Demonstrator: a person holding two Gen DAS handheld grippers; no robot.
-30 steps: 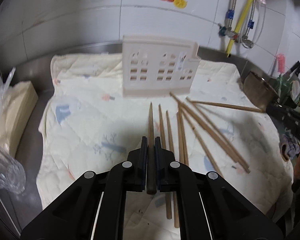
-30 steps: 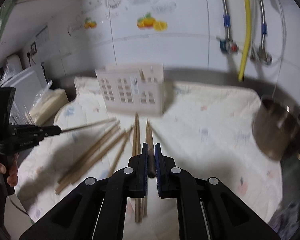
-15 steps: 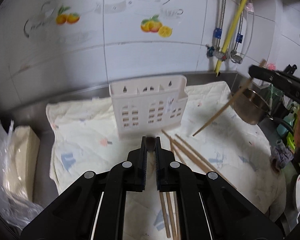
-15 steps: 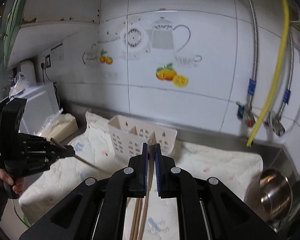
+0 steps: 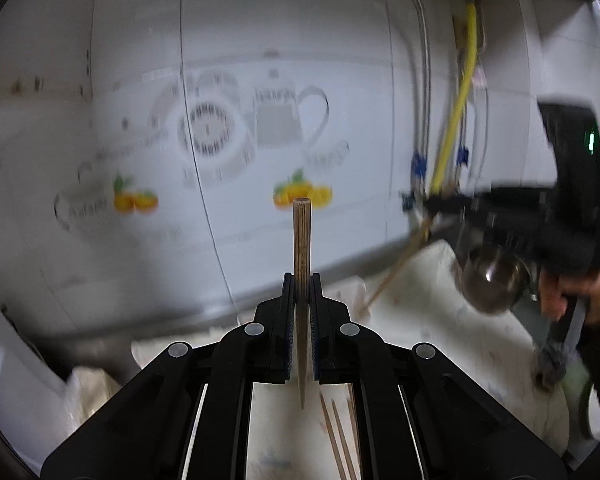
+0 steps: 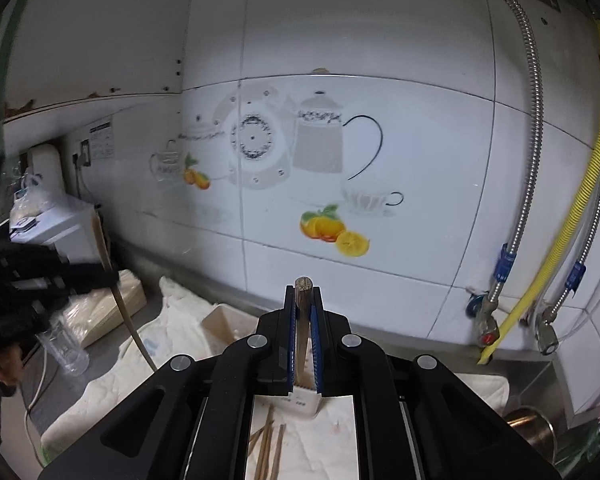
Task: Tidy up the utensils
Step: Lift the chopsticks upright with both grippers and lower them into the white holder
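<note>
My left gripper (image 5: 301, 280) is shut on a wooden chopstick (image 5: 302, 248), held upright, thick end up, above the cloth. My right gripper (image 6: 303, 292) is shut on another chopstick (image 6: 302, 308), also upright. The cream utensil holder (image 6: 228, 320) stands on the cloth just below and beyond the right gripper, partly hidden by it. Loose chopsticks (image 6: 266, 440) lie on the cloth in front of the holder, and some show in the left wrist view (image 5: 336, 436). The right gripper (image 5: 432, 208) with its chopstick shows in the left wrist view; the left gripper (image 6: 112, 276) shows in the right wrist view.
A quilted cloth (image 6: 112, 384) covers the steel counter. A steel bowl (image 5: 492, 280) stands at the right. Hoses and valves (image 6: 496, 276) hang on the tiled wall at the right. A plastic cup (image 6: 66, 348) and paper stack (image 6: 100, 312) are at the left.
Both grippers have risen and tilted upward with their chopsticks, which now stand upright. The views now show mostly the wall instead of the cloth.
</note>
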